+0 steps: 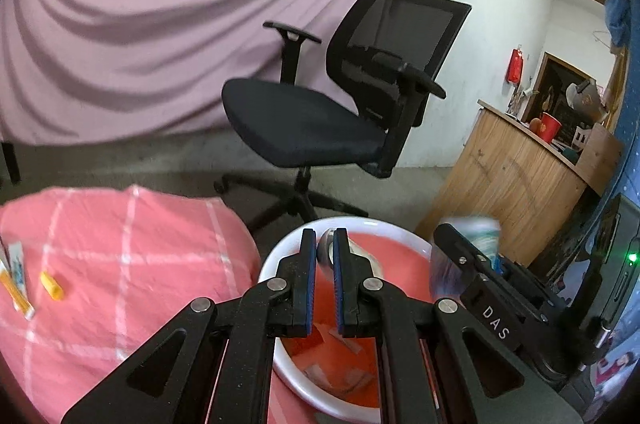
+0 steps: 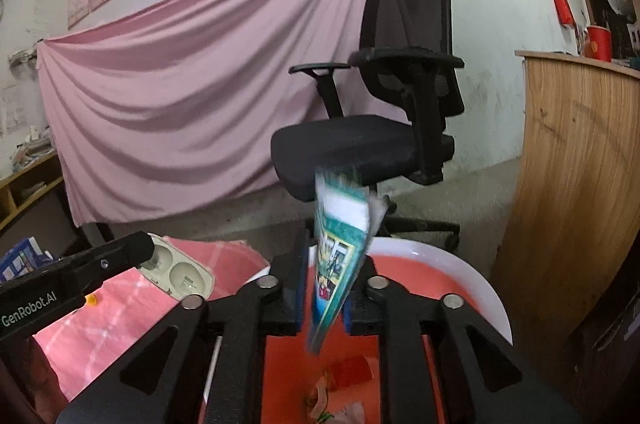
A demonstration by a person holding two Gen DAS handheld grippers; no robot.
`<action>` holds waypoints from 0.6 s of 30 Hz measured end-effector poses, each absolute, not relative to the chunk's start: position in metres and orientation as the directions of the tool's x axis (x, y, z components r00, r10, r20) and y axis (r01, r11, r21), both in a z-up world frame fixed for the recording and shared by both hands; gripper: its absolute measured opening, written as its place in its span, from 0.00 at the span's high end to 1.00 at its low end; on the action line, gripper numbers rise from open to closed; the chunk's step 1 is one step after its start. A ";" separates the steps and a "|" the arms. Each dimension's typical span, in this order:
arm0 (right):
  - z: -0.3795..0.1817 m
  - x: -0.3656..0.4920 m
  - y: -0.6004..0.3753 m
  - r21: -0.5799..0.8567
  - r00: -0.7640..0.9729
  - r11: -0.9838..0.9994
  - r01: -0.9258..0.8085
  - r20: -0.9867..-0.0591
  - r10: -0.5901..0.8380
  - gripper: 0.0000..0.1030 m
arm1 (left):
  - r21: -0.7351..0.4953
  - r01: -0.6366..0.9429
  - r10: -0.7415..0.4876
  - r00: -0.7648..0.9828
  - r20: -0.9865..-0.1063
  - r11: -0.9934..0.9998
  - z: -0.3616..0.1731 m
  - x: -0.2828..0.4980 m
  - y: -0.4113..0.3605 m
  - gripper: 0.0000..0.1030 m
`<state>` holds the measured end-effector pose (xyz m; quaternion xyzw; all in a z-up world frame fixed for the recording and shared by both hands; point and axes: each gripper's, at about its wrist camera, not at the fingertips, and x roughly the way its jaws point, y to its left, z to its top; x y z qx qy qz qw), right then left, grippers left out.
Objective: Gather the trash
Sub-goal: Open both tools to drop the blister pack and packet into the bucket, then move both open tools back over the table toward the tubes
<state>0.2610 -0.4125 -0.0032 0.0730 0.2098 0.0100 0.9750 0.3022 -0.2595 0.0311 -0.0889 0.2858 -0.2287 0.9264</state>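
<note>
Both tools hang over a white bin (image 1: 276,256) lined in red, which stands just beside a surface under a pink checked cloth (image 1: 120,256).

The left tool (image 1: 325,244) is clenched on a pale, flat piece of packaging (image 1: 326,250); from the other side, in the right wrist view, it looks like a moulded tray with round wells (image 2: 180,274), though the part between the pads is blurred. It sits above the bin's near rim.

The right tool (image 2: 326,280) has its pads parted, and a green printed wrapper (image 2: 338,256) stands between them, tilted, its lower tip pointing into the bin (image 2: 460,264). Whether the pads touch it I cannot tell; it is smeared by motion. In the left wrist view the same wrapper (image 1: 480,236) shows at the right tool (image 1: 472,256), over the bin's right edge.

Scraps of paper (image 2: 348,372) already lie on the red liner at the bottom.

On the cloth, well to the left, lie a small yellow cap (image 1: 52,286) and a narrow sachet (image 1: 18,276). A black office chair (image 1: 340,96) stands behind the bin, before a pink hanging sheet (image 1: 160,24), and a wooden counter (image 1: 520,176) is to the right.
</note>
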 end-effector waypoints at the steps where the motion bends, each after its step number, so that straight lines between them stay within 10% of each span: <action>1: -0.004 0.260 -0.413 0.153 0.911 0.988 0.011 -0.409 0.053 0.70 | -0.306 0.370 -0.479 0.725 -0.495 0.877 0.029 0.302 -0.257 0.94; 13: 0.002 0.259 -0.410 0.156 0.922 0.988 0.007 -0.382 0.054 0.50 | -0.298 0.335 -0.445 0.740 -0.505 0.894 0.027 0.300 -0.238 0.83; 18: 0.013 0.254 -0.401 0.157 0.945 0.988 -0.003 -0.321 0.054 0.28 | -0.285 0.288 -0.395 0.791 -0.466 0.914 0.036 0.290 -0.214 0.63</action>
